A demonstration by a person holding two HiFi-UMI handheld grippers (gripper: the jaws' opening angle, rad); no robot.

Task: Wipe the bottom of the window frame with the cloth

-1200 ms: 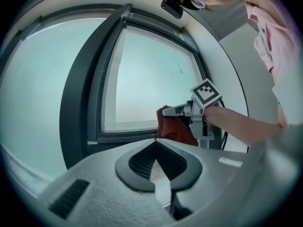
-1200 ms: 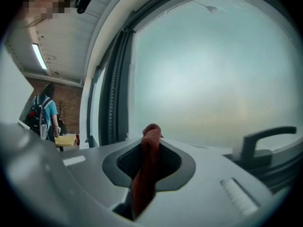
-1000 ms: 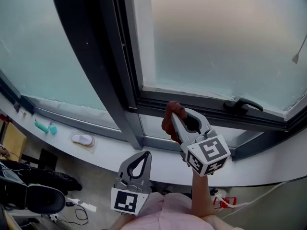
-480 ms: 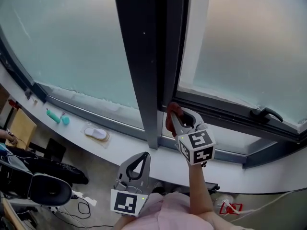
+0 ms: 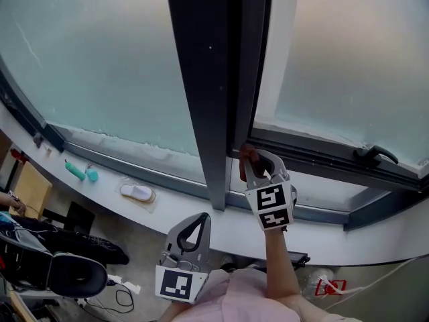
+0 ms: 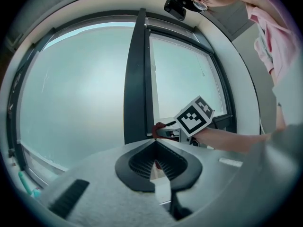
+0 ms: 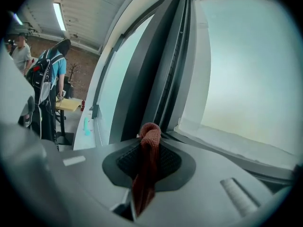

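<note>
The right gripper [image 5: 253, 161] was raised to the window, its jaws closed on the cloth [image 5: 246, 154], a rust-red knitted rag. In the right gripper view the right gripper's [image 7: 149, 142] two dark ribbed pads pinched the cloth [image 7: 146, 170] between them. A rounded fold stood out past the tips and the rest hung down through the slot below. That fold lay at the left end of the bottom rail of the window frame [image 5: 315, 157], in the corner where the rail met the dark upright post [image 5: 201, 79]. It looked pressed to the rail, though no view showed the contact plainly.

The left gripper [image 5: 200, 218] was held low and nearer the person, over the pale sill [image 5: 322, 243] and well apart from the frame. In the left gripper view its [image 6: 155, 147] jaws were drawn together at the tips with nothing between them, leaving only a slim gap further back. Beyond them that view showed the right gripper [image 6: 165, 126] with a bit of red cloth [image 6: 156, 127] at the post's foot.

A black window handle [image 5: 375, 154] sat on the rail further right. On the sill to the left lay a white oval object [image 5: 137, 192] and, further along, a teal one [image 5: 81, 172]
</note>
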